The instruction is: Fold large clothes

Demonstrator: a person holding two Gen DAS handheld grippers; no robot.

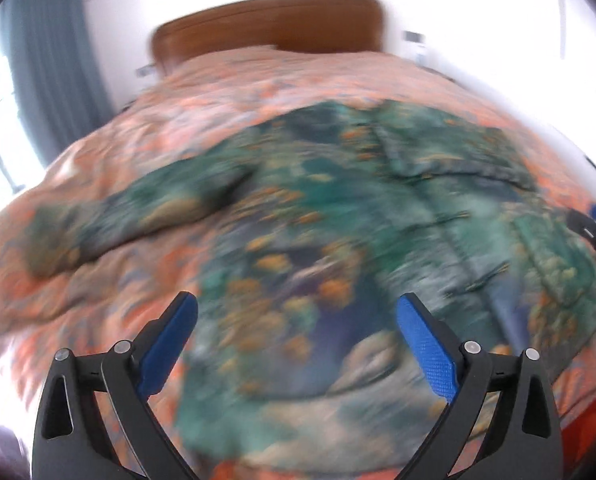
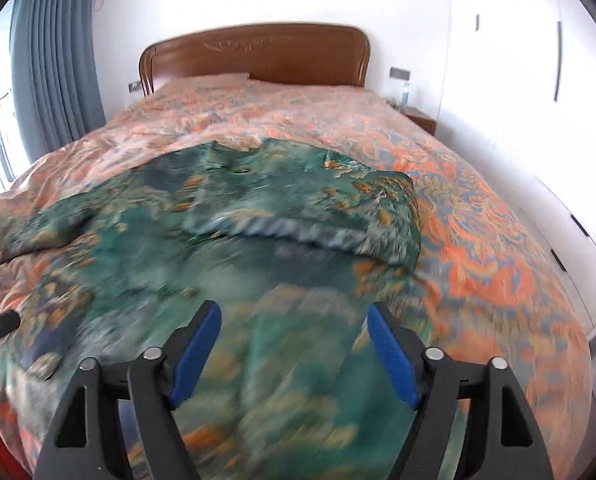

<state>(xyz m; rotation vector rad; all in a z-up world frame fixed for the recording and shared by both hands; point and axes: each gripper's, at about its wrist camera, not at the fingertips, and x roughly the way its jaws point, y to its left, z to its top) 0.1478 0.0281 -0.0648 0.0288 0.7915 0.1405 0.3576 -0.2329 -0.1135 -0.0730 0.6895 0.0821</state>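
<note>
Both open and empty: left tongs (image 1: 296, 308), right tongs (image 2: 294, 316). Ahead and below, shirt (image 2: 226, 240), lying across bed (image 2: 497, 240).

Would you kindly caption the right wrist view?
Open right gripper above a green patterned garment spread on the bed.

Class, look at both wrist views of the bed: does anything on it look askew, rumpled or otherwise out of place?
Yes. The green patterned garment lies unevenly on the orange floral bedspread: one sleeve trails off to the left, and a bunched fold crosses its middle. Motion blur hides finer detail.
</note>
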